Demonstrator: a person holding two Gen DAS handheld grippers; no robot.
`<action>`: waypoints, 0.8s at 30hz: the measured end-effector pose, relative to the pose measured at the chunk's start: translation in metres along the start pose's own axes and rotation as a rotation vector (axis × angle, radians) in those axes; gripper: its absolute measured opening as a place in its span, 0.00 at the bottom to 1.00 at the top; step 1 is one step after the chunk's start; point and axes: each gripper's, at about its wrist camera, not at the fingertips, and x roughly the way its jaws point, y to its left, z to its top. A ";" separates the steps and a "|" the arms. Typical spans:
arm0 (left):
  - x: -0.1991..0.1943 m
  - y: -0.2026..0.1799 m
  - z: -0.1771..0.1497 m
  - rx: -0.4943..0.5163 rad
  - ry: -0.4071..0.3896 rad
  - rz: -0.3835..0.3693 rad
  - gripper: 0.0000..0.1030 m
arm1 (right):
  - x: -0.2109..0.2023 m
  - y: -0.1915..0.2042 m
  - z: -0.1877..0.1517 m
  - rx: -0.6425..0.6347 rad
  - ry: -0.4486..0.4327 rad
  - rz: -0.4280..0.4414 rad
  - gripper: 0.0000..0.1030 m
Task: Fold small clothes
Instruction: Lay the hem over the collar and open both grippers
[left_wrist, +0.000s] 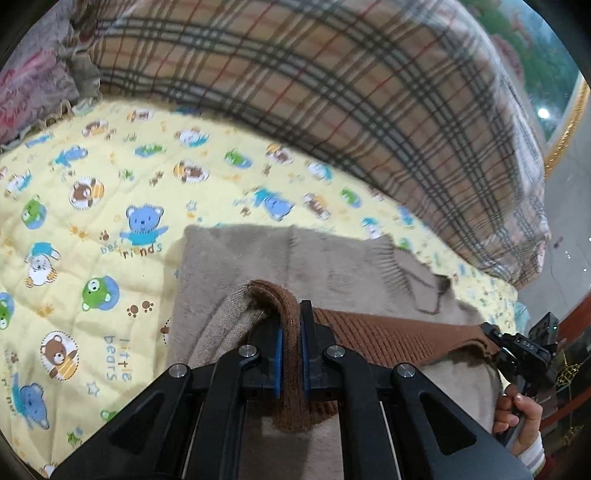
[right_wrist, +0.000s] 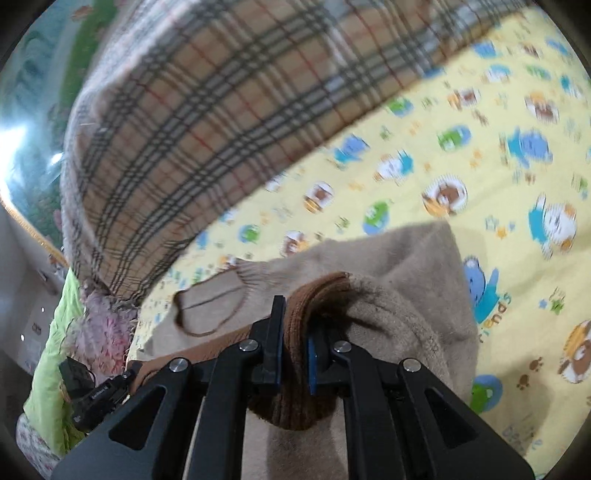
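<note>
Left wrist view: both grippers' jaws clamped on the sweater's brown ribbed hem (left_wrist: 388, 336), level above the quilt (left_wrist: 110, 221).

The left gripper (left_wrist: 291, 332) was closed, its blue pads (left_wrist: 277, 363) pinching a brown ribbed hem (left_wrist: 293, 350). The right gripper (right_wrist: 295, 332) was closed likewise on the same hem (right_wrist: 299, 347). Far right in the left view, the right hand (left_wrist: 517, 417) wrapped its gripper's handle.
</note>
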 end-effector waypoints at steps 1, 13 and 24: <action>0.001 0.002 0.001 -0.005 0.004 -0.003 0.08 | 0.001 -0.003 0.000 0.011 0.005 0.003 0.12; -0.087 -0.036 -0.016 0.075 -0.116 -0.014 0.39 | -0.064 0.026 -0.004 -0.086 -0.076 0.014 0.53; -0.007 -0.100 -0.084 0.362 0.162 -0.070 0.51 | 0.032 0.101 -0.095 -0.476 0.456 0.112 0.51</action>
